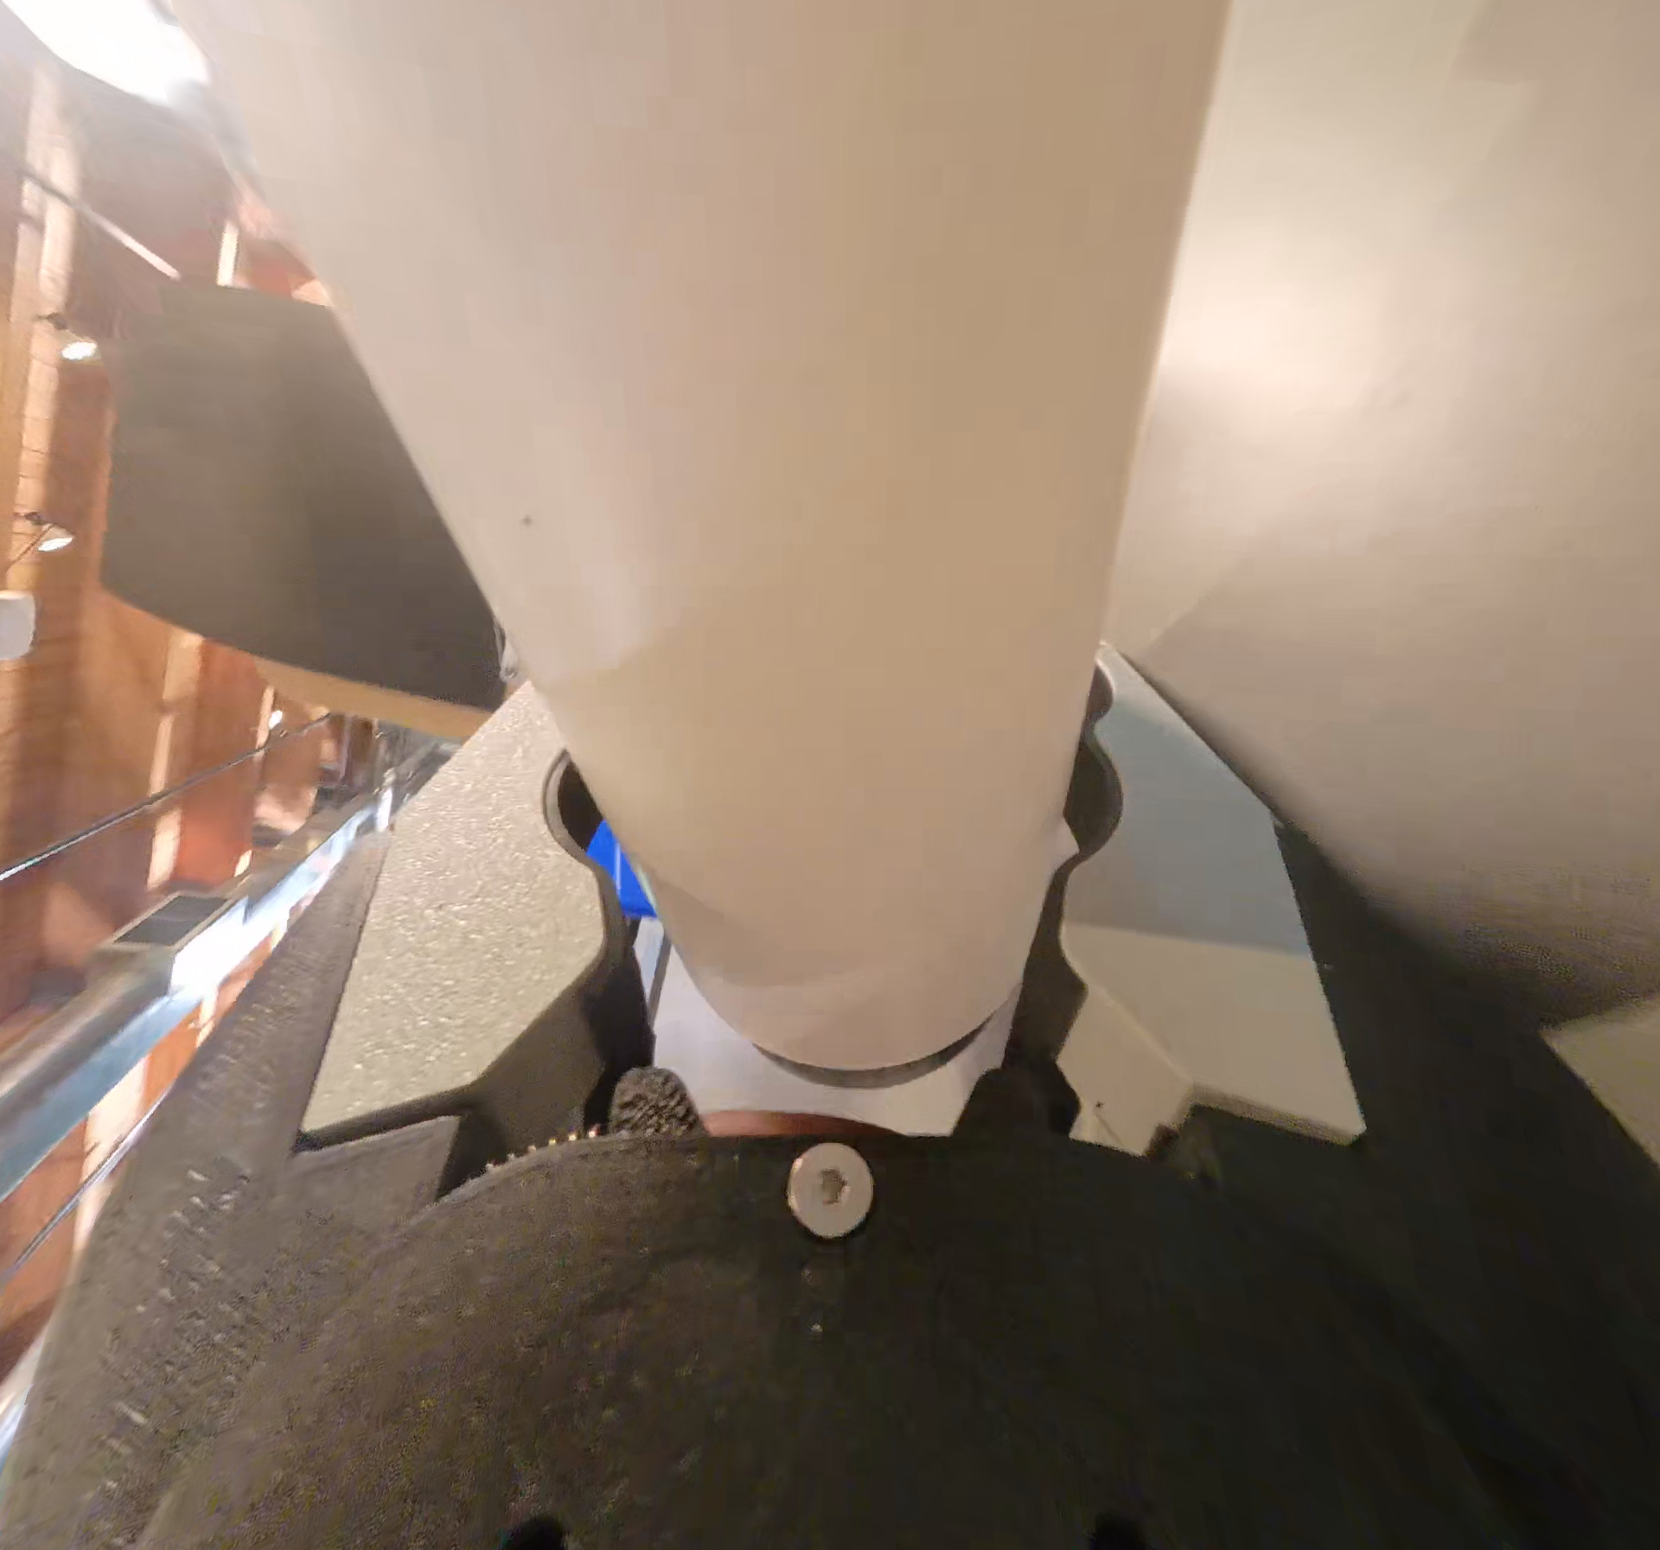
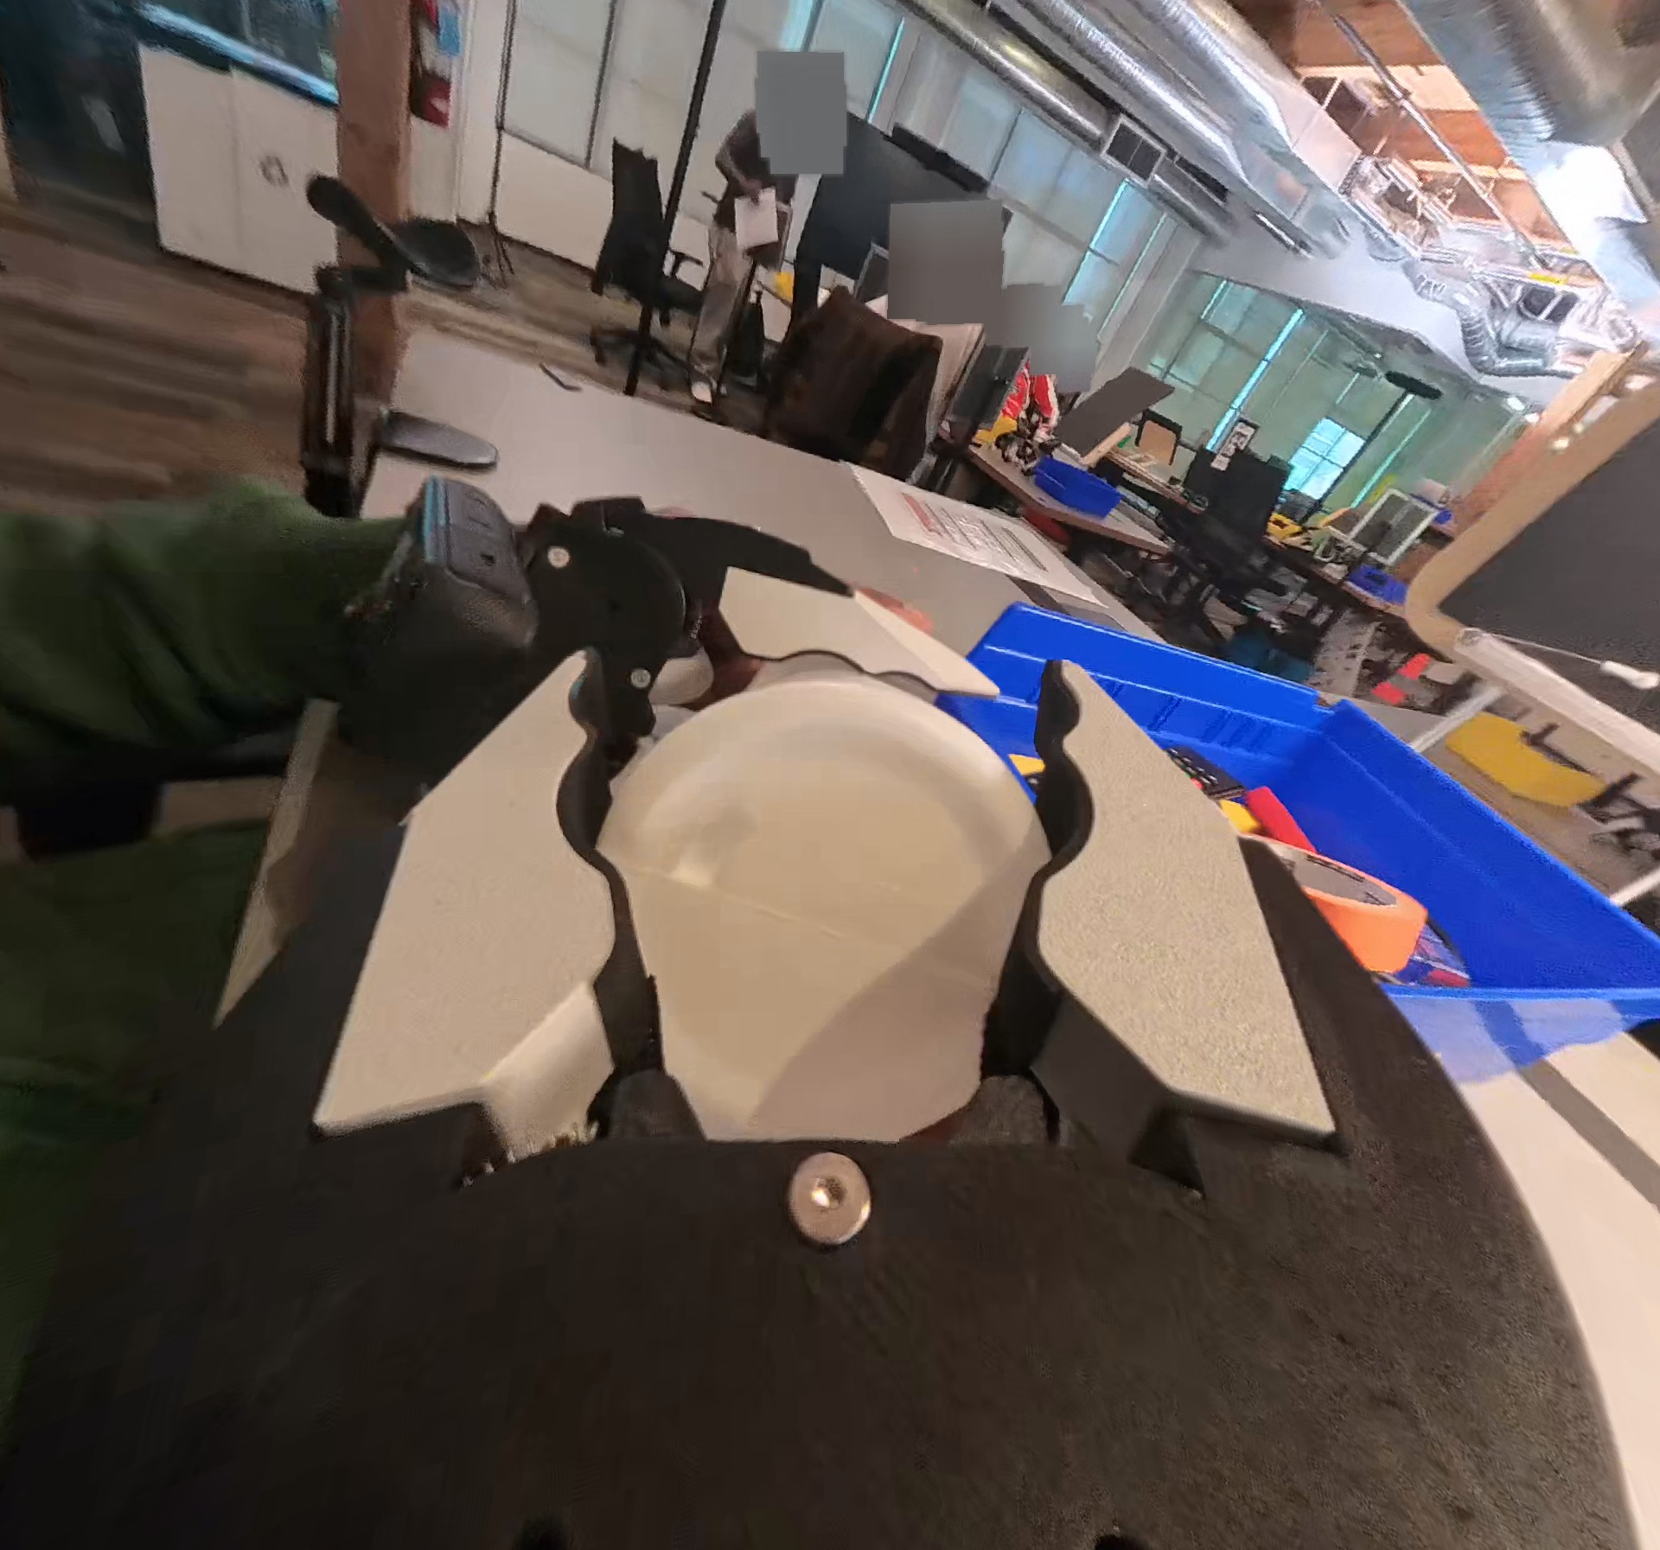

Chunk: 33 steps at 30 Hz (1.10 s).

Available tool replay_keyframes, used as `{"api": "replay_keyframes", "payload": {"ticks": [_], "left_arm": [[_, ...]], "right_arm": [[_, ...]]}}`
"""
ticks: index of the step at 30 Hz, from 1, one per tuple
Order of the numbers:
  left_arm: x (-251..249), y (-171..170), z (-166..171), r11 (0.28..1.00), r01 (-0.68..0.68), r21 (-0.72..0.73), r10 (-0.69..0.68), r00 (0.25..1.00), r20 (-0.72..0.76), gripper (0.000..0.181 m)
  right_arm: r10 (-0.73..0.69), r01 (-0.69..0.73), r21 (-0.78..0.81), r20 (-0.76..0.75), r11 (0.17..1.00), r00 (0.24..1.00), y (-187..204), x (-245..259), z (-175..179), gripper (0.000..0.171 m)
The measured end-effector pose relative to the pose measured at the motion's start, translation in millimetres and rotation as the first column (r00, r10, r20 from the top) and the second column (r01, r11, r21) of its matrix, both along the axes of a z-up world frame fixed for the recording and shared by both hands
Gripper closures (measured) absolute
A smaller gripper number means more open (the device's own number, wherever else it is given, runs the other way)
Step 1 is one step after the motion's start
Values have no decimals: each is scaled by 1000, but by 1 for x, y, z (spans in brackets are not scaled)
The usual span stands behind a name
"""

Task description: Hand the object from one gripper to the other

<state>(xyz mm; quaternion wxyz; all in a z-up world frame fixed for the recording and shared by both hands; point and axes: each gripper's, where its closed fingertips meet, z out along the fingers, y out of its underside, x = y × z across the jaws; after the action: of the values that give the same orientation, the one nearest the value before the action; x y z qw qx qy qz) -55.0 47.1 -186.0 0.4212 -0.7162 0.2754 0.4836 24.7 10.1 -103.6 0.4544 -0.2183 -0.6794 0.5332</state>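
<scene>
White plastic fills both views: the object [image 2: 822, 905], a pale smooth bottle-like body, sits between the fingers of the right gripper [image 2: 822, 797], whose jaws press against its sides at 9 and 3 o'clock. In the right wrist view the left gripper [image 2: 719, 609] reaches in from 10 o'clock, held by an arm in a green sleeve [image 2: 171, 618], its jaws around the object's far end. In the left wrist view the object [image 1: 763, 429] rises toward 12 o'clock from between the left gripper's [image 1: 831, 860] closed-in fingers. A blue bin [image 2: 1527, 860] with an orange tape roll [image 2: 1365, 914] lies at 3 o'clock on the grey table [image 2: 629, 447].
</scene>
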Motion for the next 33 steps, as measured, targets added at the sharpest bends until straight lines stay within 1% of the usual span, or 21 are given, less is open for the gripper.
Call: {"api": "replay_keyframes", "payload": {"ticks": [2, 4, 5, 7, 9, 10, 12, 13, 15, 18, 20, 23, 25, 27, 28, 30, 32, 33], "left_arm": [[-6, -3, 2, 999, -48, -4, 48, 999, 22, 76], [-6, -4, 8, 998, -59, 37, 55, 994, 90, 79], [-8, -6, 11, 996, -73, 58, 65, 990, 127, 79], [-18, -12, 22, 981, -139, 135, 97, 956, 277, 79], [-21, -20, 44, 948, -165, 272, 28, 894, 447, 79], [-20, -23, 55, 925, -171, 339, -46, 836, 547, 79], [-13, -29, 75, 873, -161, 460, -240, 678, 694, 80], [-9, -32, 84, 846, -156, 511, -333, 593, 733, 80], [-4, -38, 97, 794, -152, 589, -483, 430, 763, 80], [4, -44, 116, 709, -158, 687, -653, 218, 725, 79], [12, -47, 127, 648, -161, 745, -741, 97, 665, 79], [35, -44, 138, 581, -132, 803, -814, -102, 572, 79], [47, -39, 141, 557, -133, 820, -821, -241, 518, 79], [55, -34, 141, 548, -150, 823, -802, -373, 467, 79], [58, -32, 140, 547, -165, 821, -790, -424, 442, 79], [59, -27, 138, 547, -204, 812, -778, -483, 403, 79], [63, -20, 134, 563, -210, 799, -764, -500, 407, 78], [68, -17, 131, 574, -197, 795, -758, -495, 425, 79]], "right_arm": [[-16, 15, -25, -15, 1000, 1000, 2, -1, 5, 73], [-48, 41, -89, -80, 995, 996, 11, 1, 21, 72], [-57, 41, -135, -123, 990, 991, 17, 6, 32, 76], [-77, 25, -243, -209, 970, 975, 32, 17, 55, 76], [-118, 28, -329, -255, 944, 960, 49, 23, 69, 78], [-142, 45, -350, -257, 936, 956, 57, 24, 71, 80], [-180, 92, -325, -254, 941, 950, 62, 21, 69, 80], [-194, 118, -288, -253, 950, 948, 61, 18, 65, 80], [-193, 146, -210, -222, 967, 956, 53, 11, 53, 81], [-132, 121, -122, -83, 985, 988, 30, -4, 24, 77], [-132, 128, -69, -57, 989, 990, 18, -9, 13, 72], [-171, 173, 3, -137, 985, 976, 6, -11, 14, 73], [-207, 226, 78, -207, 971, 956, 2, -12, 14, 72], [-233, 289, 163, -297, 943, 926, -1, -11, 14, 72], [-237, 317, 199, -341, 927, 910, -2, -10, 15, 72], [-237, 363, 264, -411, 894, 881, -6, -8, 15, 72], [-242, 408, 306, -458, 860, 855, -8, -8, 14, 73], [-247, 429, 320, -478, 845, 843, -8, -8, 14, 75]]}}
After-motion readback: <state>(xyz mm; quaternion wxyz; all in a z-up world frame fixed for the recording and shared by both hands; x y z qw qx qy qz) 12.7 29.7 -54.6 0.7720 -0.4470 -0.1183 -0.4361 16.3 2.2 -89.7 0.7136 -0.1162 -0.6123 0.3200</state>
